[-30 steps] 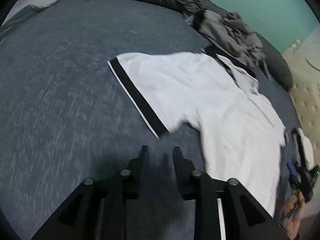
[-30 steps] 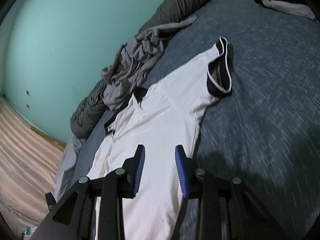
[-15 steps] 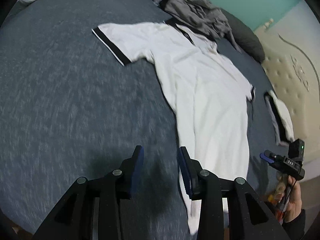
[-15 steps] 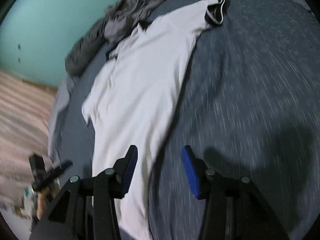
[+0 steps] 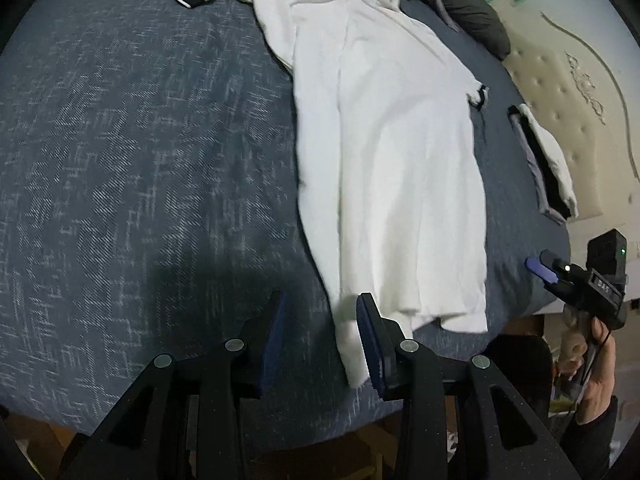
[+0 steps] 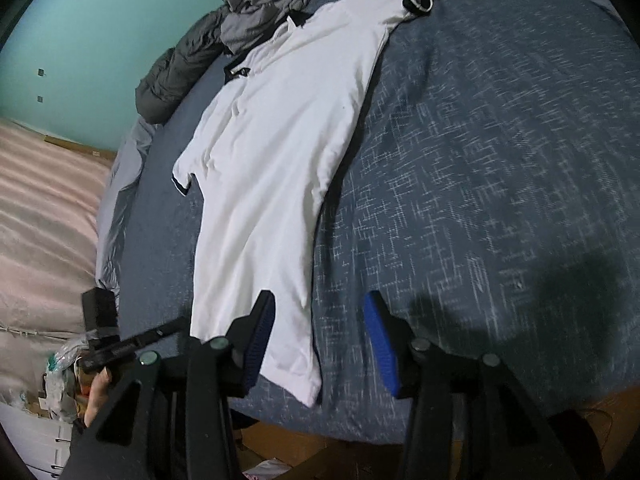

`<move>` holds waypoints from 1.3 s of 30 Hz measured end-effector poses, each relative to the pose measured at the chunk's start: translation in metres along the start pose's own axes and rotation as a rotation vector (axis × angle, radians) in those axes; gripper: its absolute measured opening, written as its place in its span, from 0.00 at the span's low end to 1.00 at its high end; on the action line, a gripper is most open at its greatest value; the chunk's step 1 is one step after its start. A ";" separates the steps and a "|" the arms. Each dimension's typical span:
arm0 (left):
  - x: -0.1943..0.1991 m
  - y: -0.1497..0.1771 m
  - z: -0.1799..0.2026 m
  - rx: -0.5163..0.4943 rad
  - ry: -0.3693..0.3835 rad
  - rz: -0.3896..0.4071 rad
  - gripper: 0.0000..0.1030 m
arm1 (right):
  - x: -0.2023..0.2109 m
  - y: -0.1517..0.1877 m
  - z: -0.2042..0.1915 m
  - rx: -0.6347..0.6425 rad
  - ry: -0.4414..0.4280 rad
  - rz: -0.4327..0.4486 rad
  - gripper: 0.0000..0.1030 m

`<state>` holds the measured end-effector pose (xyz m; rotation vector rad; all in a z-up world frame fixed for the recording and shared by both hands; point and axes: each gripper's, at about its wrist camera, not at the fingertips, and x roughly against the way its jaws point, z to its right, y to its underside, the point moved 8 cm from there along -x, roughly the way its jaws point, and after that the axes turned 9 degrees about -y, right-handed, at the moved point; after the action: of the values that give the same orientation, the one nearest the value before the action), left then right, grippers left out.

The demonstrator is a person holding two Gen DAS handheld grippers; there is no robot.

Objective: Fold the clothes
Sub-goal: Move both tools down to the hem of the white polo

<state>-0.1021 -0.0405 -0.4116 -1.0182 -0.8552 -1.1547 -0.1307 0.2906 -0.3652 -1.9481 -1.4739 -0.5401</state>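
A white polo shirt (image 5: pixel 392 152) with black collar and black sleeve cuffs lies spread flat, front up, on the dark blue bedspread (image 5: pixel 140 152). My left gripper (image 5: pixel 320 304) is open just above the hem's left corner, which lies against its right finger. In the right wrist view the same shirt (image 6: pixel 276 152) runs away from me. My right gripper (image 6: pixel 319 300) is open over the hem's right corner, holding nothing. Each gripper shows in the other's view: the right one (image 5: pixel 556 276) in a hand, the left one (image 6: pixel 160 332) low on the left.
A pile of grey clothes (image 6: pixel 276 4) and a dark quilt (image 6: pixel 176 72) lie beyond the collar. A folded black-and-white stack (image 5: pixel 544 168) sits by the cream tufted headboard (image 5: pixel 572 92). The bed's near edge (image 5: pixel 320 436) runs just under both grippers. Pink bedding (image 6: pixel 44 220) lies left.
Both grippers have drawn back from the shirt's sleeves and chest to its hem at the near edge of the bed. Both pairs of fingers have spread wider.
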 end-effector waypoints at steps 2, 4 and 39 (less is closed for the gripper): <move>0.000 0.005 0.003 -0.006 0.008 -0.001 0.38 | 0.002 0.004 0.001 -0.001 0.004 -0.006 0.46; 0.000 0.011 0.005 -0.013 0.015 -0.004 0.41 | 0.001 0.010 0.002 -0.003 0.012 -0.021 0.46; 0.009 0.024 0.005 -0.100 -0.014 0.016 0.03 | -0.016 0.029 -0.007 0.000 0.010 -0.075 0.46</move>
<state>-0.0772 -0.0366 -0.4061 -1.1143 -0.8056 -1.1877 -0.1073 0.2694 -0.3772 -1.8936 -1.5459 -0.5818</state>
